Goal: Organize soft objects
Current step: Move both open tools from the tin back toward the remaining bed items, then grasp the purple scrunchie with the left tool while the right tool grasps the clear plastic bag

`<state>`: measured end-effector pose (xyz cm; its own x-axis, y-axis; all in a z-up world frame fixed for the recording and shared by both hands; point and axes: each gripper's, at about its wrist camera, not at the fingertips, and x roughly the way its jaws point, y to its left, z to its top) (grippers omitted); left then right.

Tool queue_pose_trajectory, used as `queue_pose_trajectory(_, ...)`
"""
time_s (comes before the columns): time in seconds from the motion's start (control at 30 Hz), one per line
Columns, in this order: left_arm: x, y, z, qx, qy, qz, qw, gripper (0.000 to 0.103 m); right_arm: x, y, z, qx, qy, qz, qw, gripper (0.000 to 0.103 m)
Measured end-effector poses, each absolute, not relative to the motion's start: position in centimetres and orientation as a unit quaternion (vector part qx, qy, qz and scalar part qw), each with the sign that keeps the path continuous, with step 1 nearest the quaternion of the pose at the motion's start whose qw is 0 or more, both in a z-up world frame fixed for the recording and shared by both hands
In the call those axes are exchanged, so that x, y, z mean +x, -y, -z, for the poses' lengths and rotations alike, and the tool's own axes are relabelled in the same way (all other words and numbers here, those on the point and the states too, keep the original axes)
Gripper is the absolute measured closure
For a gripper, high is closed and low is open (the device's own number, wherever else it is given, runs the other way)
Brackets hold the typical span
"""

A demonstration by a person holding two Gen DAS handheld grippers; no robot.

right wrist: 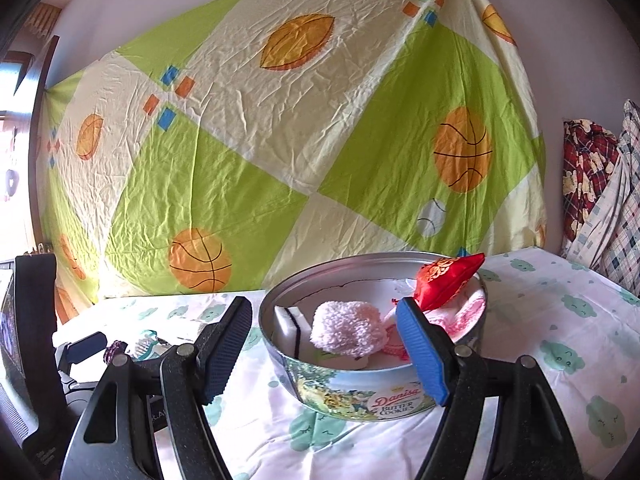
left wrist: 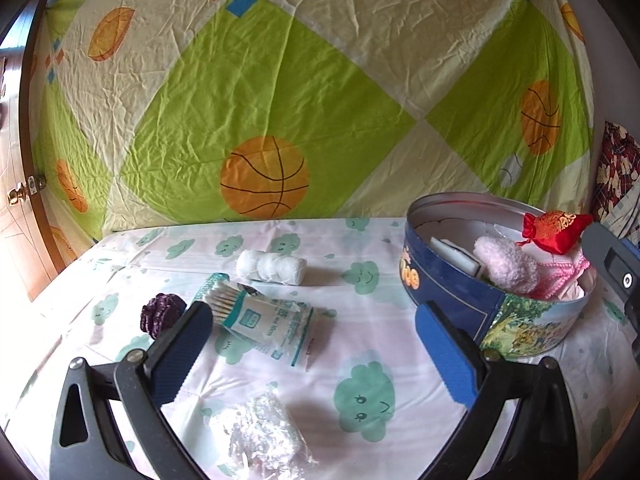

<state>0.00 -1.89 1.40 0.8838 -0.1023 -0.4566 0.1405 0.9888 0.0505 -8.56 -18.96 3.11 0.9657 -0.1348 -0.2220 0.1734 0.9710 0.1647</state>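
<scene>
Both hand-held grippers empty, cookie tin half filled

We hold the left hand-held gripper (left wrist: 316,344) with jaws apart, nosed down over the cotton swab packet (left wrist: 264,316); we should pinch its middle, then carry it to the cookie tin (left wrist: 452,296) at 2 o'clock. The right hand-held gripper (right wrist: 324,348) gapes, near level, facing the tin.
</scene>
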Motion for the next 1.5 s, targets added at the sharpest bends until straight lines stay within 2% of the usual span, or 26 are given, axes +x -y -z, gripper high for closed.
queue_pose_trajectory(0.67, 4.5, -8.8, -0.8, 0.013, -0.259, -0.023, 0.966, 0.0, -5.5, 10.6, -2.3, 0.05, -0.17, -0.035, 0.984, 0.027)
queue_pose_trajectory(0.97, 7.3, -14.7, 0.0, -0.02, -0.289, -0.077, 0.954, 0.0, -2.6, 5.4, -1.0, 0.011, -0.259, -0.128, 0.957, 0.027)
queue_pose_trajectory(1.23, 8.7, -16.7, 0.8, -0.021, -0.32, -0.076, 0.944, 0.0, -0.1, 1.1, 1.2, -0.047, -0.352, -0.156, 0.922, 0.027)
queue_pose_trajectory(1.3, 8.9, -16.6, 1.0, -0.019, -0.33, -0.063, 0.942, 0.0, 0.3, 0.6, 1.8, -0.06, -0.369, -0.154, 0.914, 0.031)
queue_pose_trajectory(1.4, 9.0, -16.0, 1.3, -0.008, -0.339, -0.049, 0.94, 0.0, 1.0, 0.3, 2.6, -0.068, -0.396, -0.159, 0.902, 0.05)
queue_pose_trajectory(1.5, 9.0, -15.1, 1.3, 0.009, -0.341, -0.032, 0.939, 0.0, 1.4, 0.6, 2.8, -0.059, -0.407, -0.167, 0.896, 0.054)
